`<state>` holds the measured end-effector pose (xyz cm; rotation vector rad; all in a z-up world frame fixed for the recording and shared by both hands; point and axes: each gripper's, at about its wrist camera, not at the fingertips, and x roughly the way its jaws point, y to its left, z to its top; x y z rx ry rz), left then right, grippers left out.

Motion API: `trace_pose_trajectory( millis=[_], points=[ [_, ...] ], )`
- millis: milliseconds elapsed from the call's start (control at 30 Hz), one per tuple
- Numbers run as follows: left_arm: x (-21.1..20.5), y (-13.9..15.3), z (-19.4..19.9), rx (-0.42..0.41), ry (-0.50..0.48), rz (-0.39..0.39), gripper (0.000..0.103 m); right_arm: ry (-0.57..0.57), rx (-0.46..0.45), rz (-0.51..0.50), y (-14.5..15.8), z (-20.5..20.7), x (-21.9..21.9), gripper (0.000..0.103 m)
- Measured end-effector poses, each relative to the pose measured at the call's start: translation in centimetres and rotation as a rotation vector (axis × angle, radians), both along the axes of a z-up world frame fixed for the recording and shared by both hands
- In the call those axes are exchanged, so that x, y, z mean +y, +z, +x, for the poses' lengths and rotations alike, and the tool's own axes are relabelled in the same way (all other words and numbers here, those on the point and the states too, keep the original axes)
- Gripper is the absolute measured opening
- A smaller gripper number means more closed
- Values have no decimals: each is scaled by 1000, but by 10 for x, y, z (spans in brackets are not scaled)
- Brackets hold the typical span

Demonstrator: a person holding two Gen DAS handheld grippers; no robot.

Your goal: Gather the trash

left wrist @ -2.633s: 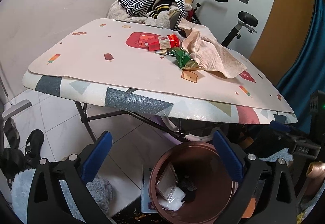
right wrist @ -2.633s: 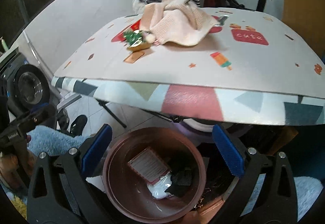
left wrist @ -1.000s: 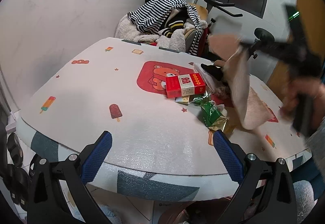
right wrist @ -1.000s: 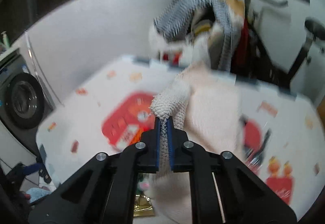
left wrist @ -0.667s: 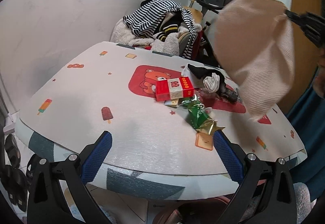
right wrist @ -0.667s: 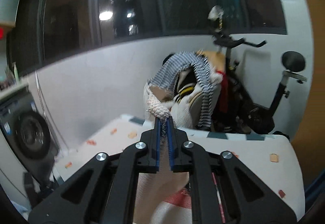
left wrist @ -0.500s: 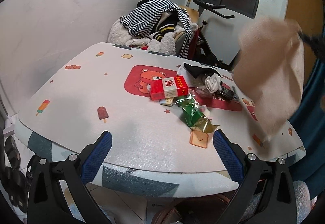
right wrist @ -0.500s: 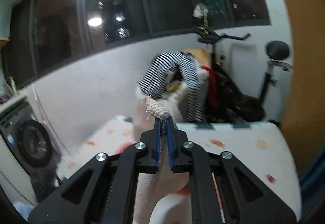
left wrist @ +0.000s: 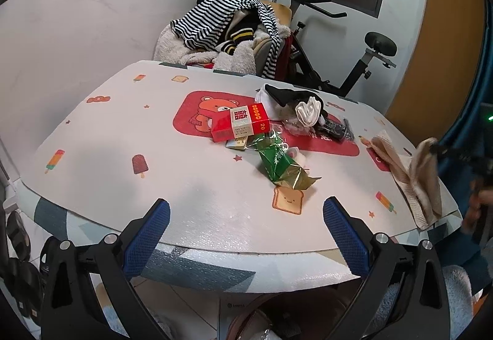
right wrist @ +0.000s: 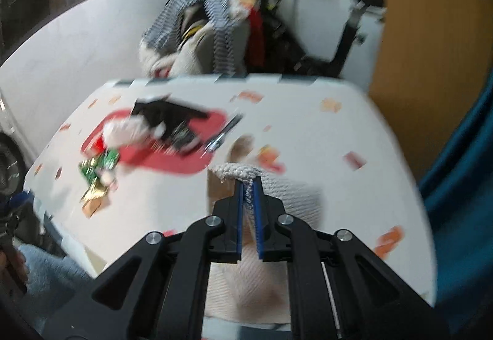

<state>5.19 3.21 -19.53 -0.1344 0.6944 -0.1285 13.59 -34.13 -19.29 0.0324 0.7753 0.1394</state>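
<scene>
On the patterned table [left wrist: 123, 155] lies a heap of trash: a red carton [left wrist: 241, 123], a green and gold wrapper [left wrist: 282, 164], a black bag [left wrist: 289, 95] with a white crumpled piece [left wrist: 309, 110] and a dark packet [left wrist: 334, 130]. My left gripper [left wrist: 246, 227] stands open near the table's front edge with nothing between its fingers. My right gripper [right wrist: 249, 186] is shut on a fold of the beige knitted cloth [right wrist: 271, 247], which rests at the table's right edge [left wrist: 414, 176]. The right wrist view is blurred; the wrapper [right wrist: 97, 169] and black bag [right wrist: 168, 115] show at left.
A brown bin [left wrist: 277, 318] stands on the floor under the table's front edge. Behind the table a chair heaped with striped clothes [left wrist: 225, 22] and an exercise bike [left wrist: 339, 47] stand by the wall. A blue curtain [right wrist: 462, 155] hangs at right.
My right gripper has carried the beige cloth off the trash heap, swung it rightward and lowered it onto the table's right edge. The black bag and white piece lie uncovered. The left gripper barely moved.
</scene>
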Motion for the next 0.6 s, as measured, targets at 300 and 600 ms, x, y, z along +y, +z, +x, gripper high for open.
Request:
trace_pose_trajectory(
  millis=[300, 600],
  points=[
    [8, 3, 6, 8, 11, -22, 97, 8, 122, 16, -51, 24, 36, 43],
    [9, -3, 16, 28, 14, -69, 97, -90, 34, -84, -39, 21, -1, 90]
  ],
)
